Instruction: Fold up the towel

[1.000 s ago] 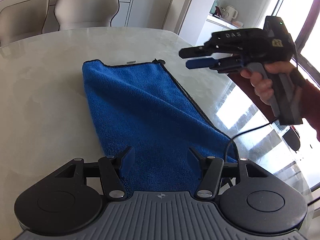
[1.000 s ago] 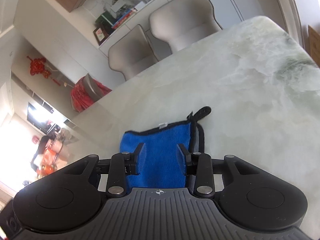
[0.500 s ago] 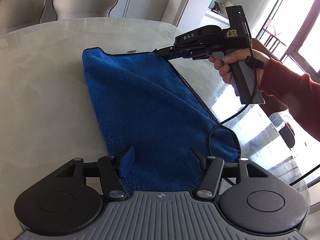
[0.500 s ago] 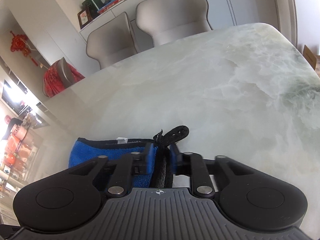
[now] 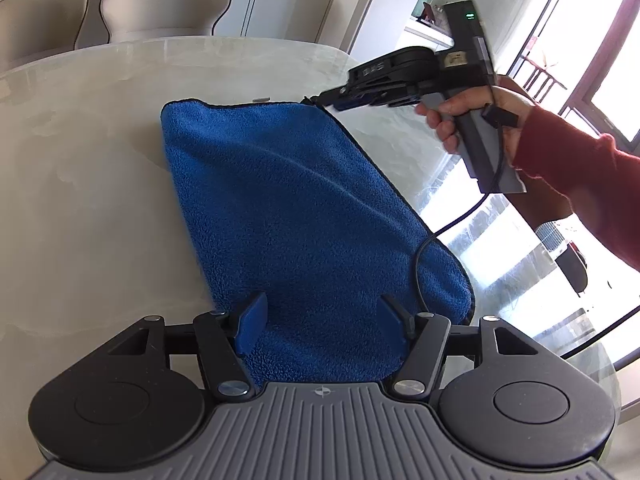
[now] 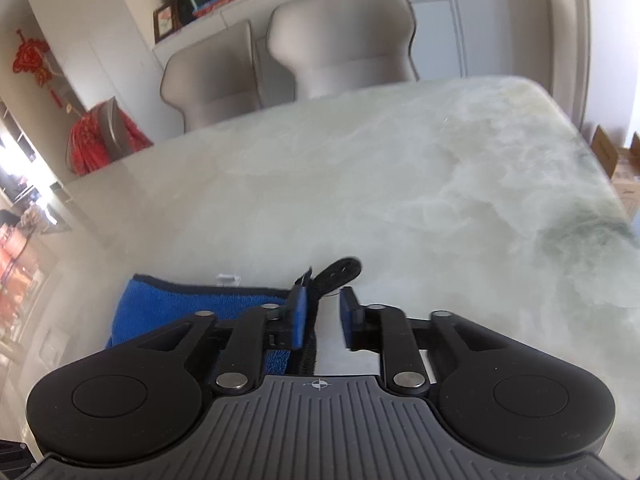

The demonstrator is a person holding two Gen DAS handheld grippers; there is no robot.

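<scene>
Towel (image 5: pixel 304 216) lying flat on the marble tabletop (image 5: pixel 92 168), both grippers working at its ends.

Nearest, the left gripper (image 5: pixel 320 322) is hovering over the towel's near end with jaws standing wide, nothing pinched. At the far right corner, a hand (image 5: pixel 468 116) in a red sleeve (image 5: pixel 576 184) is holding the right gripper (image 6: pixel 322 314), whose jaws have just been opening; the black edge and hanging loop (image 6: pixel 340 272) are sitting between the parted pads, the right pad clear of them. Beyond the tabletop, two beige chairs (image 6: pixel 340 36) are standing.
</scene>
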